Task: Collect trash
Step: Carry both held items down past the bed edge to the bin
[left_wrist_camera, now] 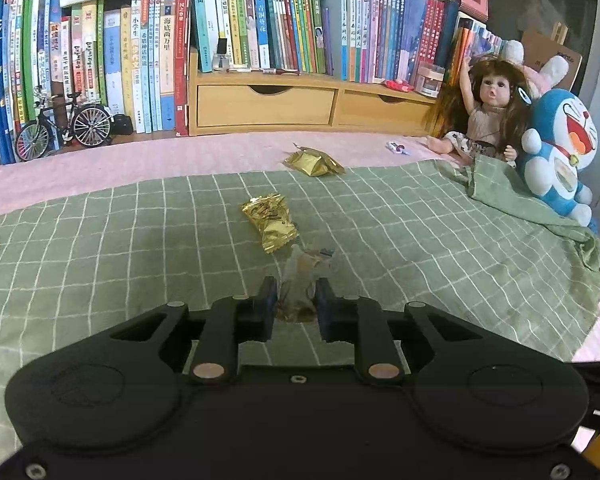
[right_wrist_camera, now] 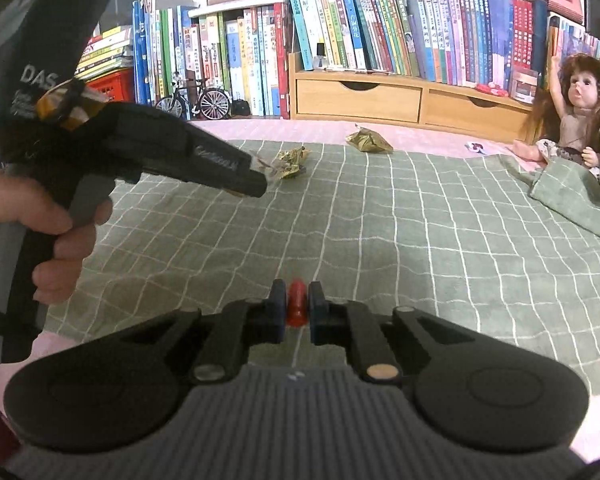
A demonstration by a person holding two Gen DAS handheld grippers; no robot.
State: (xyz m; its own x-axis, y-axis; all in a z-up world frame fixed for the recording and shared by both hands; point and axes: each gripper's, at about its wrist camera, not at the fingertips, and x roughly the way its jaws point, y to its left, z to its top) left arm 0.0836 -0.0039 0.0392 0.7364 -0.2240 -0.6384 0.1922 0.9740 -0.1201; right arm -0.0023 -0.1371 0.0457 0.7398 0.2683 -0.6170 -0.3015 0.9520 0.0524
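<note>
In the left wrist view my left gripper (left_wrist_camera: pixel 296 285) is shut on a crumpled clear wrapper (left_wrist_camera: pixel 305 262) that sticks out past its fingertips. Just beyond lies a gold wrapper (left_wrist_camera: pixel 270 220) on the green checked cloth (left_wrist_camera: pixel 400 240). A second gold wrapper (left_wrist_camera: pixel 314 160) rests at the cloth's far edge, and a small white wrapper (left_wrist_camera: pixel 398 148) lies near the doll. In the right wrist view my right gripper (right_wrist_camera: pixel 297 286) is shut on a small red piece (right_wrist_camera: pixel 297 310). A hand holds the left gripper (right_wrist_camera: pixel 256 179) up at the left, close to a gold wrapper (right_wrist_camera: pixel 293 159).
A doll (left_wrist_camera: pixel 486 112) and a blue plush toy (left_wrist_camera: pixel 560 148) sit at the cloth's far right corner. Rows of books (left_wrist_camera: pixel 260 12), wooden drawers (left_wrist_camera: pixel 266 106) and a toy bicycle (left_wrist_camera: pixel 64 126) line the back. Pink sheet (left_wrist_camera: pixel 100 168) surrounds the cloth.
</note>
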